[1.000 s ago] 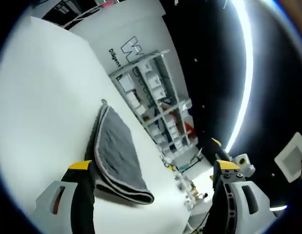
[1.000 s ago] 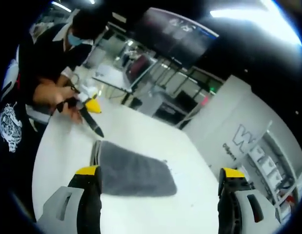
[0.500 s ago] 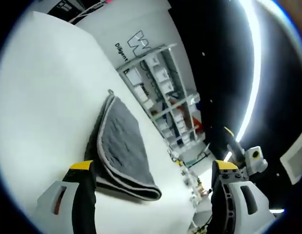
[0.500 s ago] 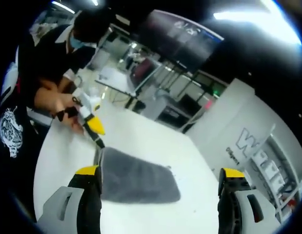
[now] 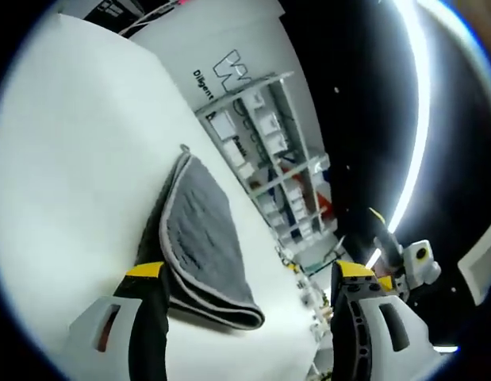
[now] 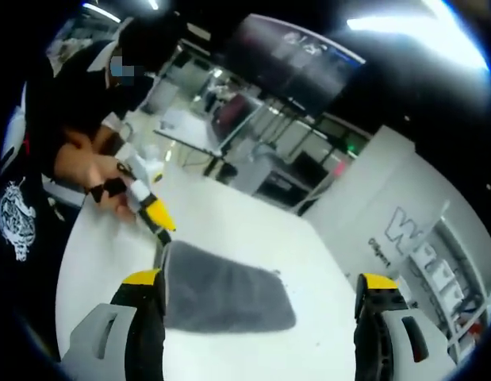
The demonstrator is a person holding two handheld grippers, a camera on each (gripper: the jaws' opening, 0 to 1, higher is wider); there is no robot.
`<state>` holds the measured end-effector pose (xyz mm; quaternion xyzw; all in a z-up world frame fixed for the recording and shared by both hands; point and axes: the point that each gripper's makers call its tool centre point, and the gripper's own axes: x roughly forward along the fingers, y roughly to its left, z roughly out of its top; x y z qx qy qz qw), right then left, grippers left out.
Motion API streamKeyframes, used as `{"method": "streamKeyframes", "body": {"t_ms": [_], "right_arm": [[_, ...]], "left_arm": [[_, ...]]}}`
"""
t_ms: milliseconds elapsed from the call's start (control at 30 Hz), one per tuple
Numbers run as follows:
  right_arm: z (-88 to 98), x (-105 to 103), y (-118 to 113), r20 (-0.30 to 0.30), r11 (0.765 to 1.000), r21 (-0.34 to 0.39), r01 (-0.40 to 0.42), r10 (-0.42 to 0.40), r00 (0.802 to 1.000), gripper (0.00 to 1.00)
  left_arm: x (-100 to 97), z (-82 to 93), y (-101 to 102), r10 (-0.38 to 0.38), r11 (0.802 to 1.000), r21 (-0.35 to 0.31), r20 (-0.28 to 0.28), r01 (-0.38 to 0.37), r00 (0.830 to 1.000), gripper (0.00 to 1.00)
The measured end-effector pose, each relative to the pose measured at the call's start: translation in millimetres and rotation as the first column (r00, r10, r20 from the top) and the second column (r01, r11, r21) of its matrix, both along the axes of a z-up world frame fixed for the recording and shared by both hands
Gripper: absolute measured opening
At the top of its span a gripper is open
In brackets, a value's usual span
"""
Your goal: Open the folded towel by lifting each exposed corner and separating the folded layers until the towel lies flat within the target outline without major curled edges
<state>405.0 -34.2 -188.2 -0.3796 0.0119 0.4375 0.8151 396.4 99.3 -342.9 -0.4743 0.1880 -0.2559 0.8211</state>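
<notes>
Towel (image 5: pixel 199 238) folded, grey, lying on white table (image 5: pixel 70 159), just ahead of left gripper (image 5: pixel 243 274), jaws spread, lower-left jaw touching or nearly at the stacked fold edge; long axis running up-frame. Right gripper (image 6: pixel 261 284) likewise spread, towel low-centre. Shelves (image 5: pixel 265 151) beyond table edge, well apart; nothing blocking.

Bare table (image 5: pixel 78 143) around towel (image 5: pixel 201 238); shelving (image 5: pixel 269 151) apparently beyond far edge.
</notes>
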Motion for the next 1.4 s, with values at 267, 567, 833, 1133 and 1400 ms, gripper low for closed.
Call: {"method": "streamKeyframes", "body": {"t_ms": [267,567,833,1133,1400], "right_arm": [[-0.3,-0.7,6.0,-0.006,1.000,-0.017,-0.010,0.010,1.000,1.00],[-8.1,3.0,14.4,-0.017,0.999,-0.035,-0.031,0.031,0.999,1.00],[-2.0,28.6,14.1,-0.025,0.996,-0.083,-0.011,0.009,1.000,1.00],[-10.0,48.6,15.2,-0.072,0.977,-0.213,-0.031,0.016,0.997,1.00],[-17.0,62.9,16.6,-0.092,0.935,-0.345,-0.086,0.058,0.994,1.00]], "left_arm": [[0.7,-15.9,-1.9,0.025,0.998,0.063,-0.033,-0.023,0.999,0.61],[9.8,-36.1,8.2,0.093,0.987,0.139,-0.059,-0.084,0.994,0.35],[11.5,-39.7,6.2,0.092,0.984,0.162,-0.065,-0.080,0.994,0.29],[11.0,-44.0,-2.5,0.067,0.973,0.223,-0.053,-0.053,0.996,0.24],[12.6,-43.2,-0.7,0.067,0.977,0.207,-0.053,-0.054,0.996,0.21]]}}
